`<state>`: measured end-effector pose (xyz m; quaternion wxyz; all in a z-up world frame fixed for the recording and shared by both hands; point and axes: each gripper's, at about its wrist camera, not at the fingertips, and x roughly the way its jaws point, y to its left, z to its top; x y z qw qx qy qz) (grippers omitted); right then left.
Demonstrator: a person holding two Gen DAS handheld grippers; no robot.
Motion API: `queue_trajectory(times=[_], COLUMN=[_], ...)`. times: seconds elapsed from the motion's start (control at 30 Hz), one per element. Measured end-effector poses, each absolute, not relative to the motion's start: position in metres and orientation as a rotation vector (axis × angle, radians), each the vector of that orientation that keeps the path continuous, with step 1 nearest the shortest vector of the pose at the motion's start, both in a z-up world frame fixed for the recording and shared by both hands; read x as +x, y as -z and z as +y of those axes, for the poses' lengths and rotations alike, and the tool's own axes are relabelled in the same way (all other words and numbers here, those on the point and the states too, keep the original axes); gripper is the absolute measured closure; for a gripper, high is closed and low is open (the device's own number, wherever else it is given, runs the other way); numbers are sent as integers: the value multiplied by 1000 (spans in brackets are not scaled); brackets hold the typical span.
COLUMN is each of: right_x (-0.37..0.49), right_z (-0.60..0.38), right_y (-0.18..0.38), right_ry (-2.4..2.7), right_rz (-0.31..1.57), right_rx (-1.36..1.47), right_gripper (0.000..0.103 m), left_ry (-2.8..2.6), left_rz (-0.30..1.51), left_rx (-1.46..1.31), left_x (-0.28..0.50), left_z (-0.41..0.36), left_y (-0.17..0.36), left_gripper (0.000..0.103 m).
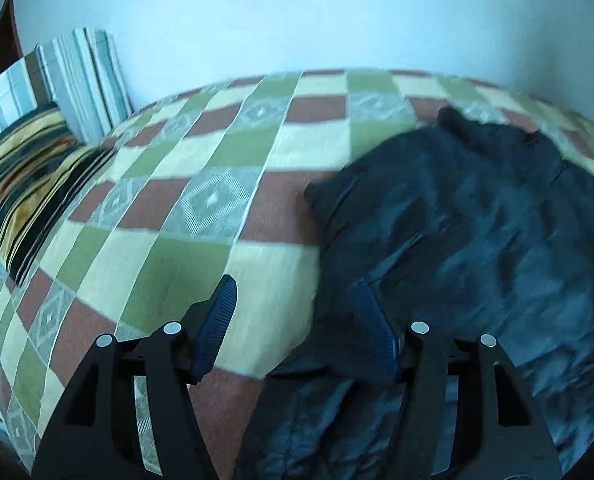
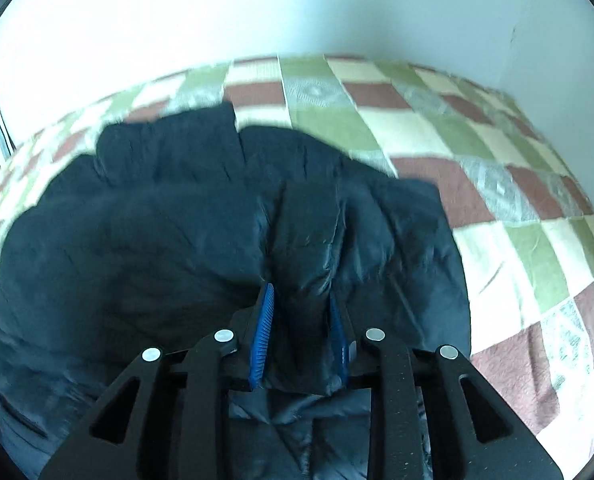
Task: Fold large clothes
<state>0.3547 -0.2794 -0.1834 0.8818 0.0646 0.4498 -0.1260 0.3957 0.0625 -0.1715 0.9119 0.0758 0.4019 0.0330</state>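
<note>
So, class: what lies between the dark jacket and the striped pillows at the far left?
Only bare checked bedspread separates jacket and pillows, shown in the left wrist view.

Checked bedspread, pillows, pale wall

A bedspread point(image 1: 201, 200) of green, cream and rust squares covers the bed ahead of the jaws; far left of them lie a gold-and-black striped pillow point(image 1: 29, 184) and blue-striped cushions point(image 1: 81, 84), against a plain wall point(image 1: 297, 12).
</note>
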Motion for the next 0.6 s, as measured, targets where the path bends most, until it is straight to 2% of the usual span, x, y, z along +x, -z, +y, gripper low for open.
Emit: queue_trajectory(times=[0.2,0.33,0.4,0.47,0.6], right_x=[384,378,369,359,341], right_z=[-264,-282,-287,-291,-295], right_y=[183,190,198,201,201], right_ry=[249,262,246,220,204], right_rz=[940,990,1023,1036,1042], right_rx=[54,136,135,167,220], right_gripper=[75,75,85,90,91], left_ry=[-42,-37,-26,-24,-20], left_rz=[825,853,841,842,841], left_rx=[201,195,189,190,191], left_x=[424,427,423,421,418], left_z=[25,19,20,22,26], left_y=[178,188,187,187,186], left_gripper=[40,40,40,40,40])
